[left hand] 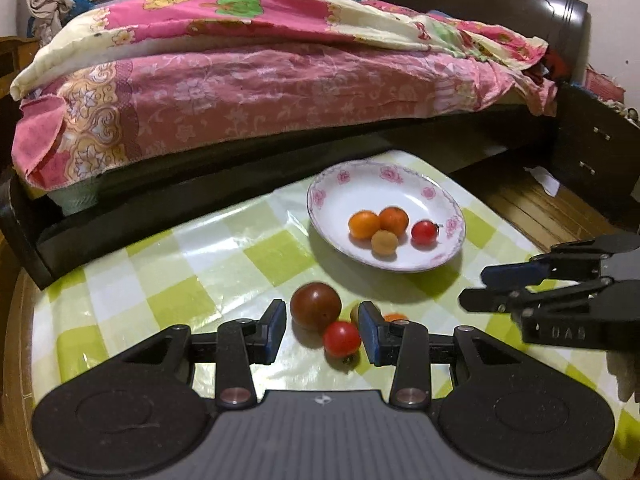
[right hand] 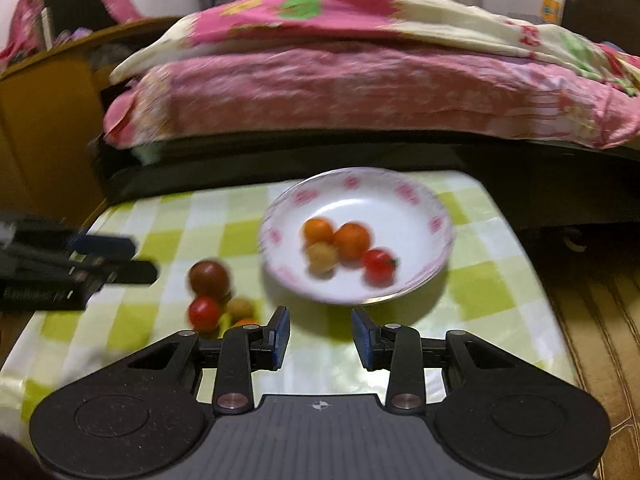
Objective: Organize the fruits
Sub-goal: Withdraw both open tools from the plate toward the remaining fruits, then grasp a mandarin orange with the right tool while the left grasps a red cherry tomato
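A white plate with a pink flower rim (left hand: 360, 180) (right hand: 404, 204) stands on the green-checked table and holds two orange fruits (left hand: 378, 222), a tan one and a small red tomato (left hand: 424, 232). On the cloth lie a dark brown-red tomato (left hand: 315, 306) (right hand: 208, 278), a small red tomato (left hand: 341, 338) (right hand: 205, 313), a tan fruit (right hand: 241, 307) and an orange one, partly hidden. My left gripper (left hand: 323, 332) is open around the two loose tomatoes. My right gripper (right hand: 320, 332) is open and empty, in front of the plate; it also shows in the left wrist view (left hand: 476, 288).
A bed with pink covers (left hand: 260, 80) runs along the table's far side. A dark bedside cabinet (left hand: 592, 148) and wooden floor (left hand: 532, 208) lie to the right. A wooden cabinet (right hand: 48, 128) stands to the left. The right wrist view is blurred.
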Demonstrator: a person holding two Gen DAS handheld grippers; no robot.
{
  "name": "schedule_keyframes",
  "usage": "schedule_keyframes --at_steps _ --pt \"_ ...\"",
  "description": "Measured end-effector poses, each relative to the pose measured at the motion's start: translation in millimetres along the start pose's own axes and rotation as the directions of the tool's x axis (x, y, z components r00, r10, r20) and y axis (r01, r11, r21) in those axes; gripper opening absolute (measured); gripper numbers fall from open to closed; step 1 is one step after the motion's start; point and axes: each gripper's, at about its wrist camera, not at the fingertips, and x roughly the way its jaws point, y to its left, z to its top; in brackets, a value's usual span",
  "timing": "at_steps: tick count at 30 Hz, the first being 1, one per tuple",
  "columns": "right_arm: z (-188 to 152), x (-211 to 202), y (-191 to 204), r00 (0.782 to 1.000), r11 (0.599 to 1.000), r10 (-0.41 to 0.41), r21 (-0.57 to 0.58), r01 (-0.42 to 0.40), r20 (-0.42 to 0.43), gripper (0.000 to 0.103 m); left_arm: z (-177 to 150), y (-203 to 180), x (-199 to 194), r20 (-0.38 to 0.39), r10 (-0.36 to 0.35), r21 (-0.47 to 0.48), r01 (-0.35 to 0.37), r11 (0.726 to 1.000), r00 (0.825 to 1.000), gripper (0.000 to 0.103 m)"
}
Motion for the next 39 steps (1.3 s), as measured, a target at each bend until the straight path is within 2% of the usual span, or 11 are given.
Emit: schedule_keyframes --at_steps 6,9,20,26,30,33,39 --pt "-9 7 25 0.998 0.996 0.061 -0.060 -0.063 -0.029 0.032 -17 9 3 -0.052 -0.014 -0.008 0.013 1.000 0.999 0.047" --pt "-9 18 34 0.995 0.993 0.085 -0.082 -0.089 -0.051 0.032 -20 9 3 -0.055 -0.018 0.001 0.019 1.000 0.998 0.047" --pt "-8 52 51 0.994 0.988 0.075 -0.132 -0.085 -0.080 0.033 -21 6 17 -0.071 -0.043 0.006 0.044 0.999 0.997 0.047" --pt "-8 55 43 0.994 0.993 0.049 -0.105 -0.060 -0.102 0.026 -17 -1 28 -0.078 -0.048 0.011 0.049 0.999 0.996 0.047" --pt "-13 57 37 0.991 0.995 0.077 -0.060 -0.084 -0.109 0.026 -17 -7 42 -0.098 -0.039 0.017 0.041 0.999 0.994 0.046" --pt "-15 55 38 0.992 0.994 0.073 -0.076 -0.081 -0.102 0.026 -16 -8 52 -0.110 -0.026 0.004 0.027 1.000 0.994 0.046" --pt "-10 46 23 0.993 0.997 0.068 -0.022 -0.070 -0.094 0.026 -18 -15 64 -0.119 -0.019 0.017 0.021 1.000 0.993 0.046"
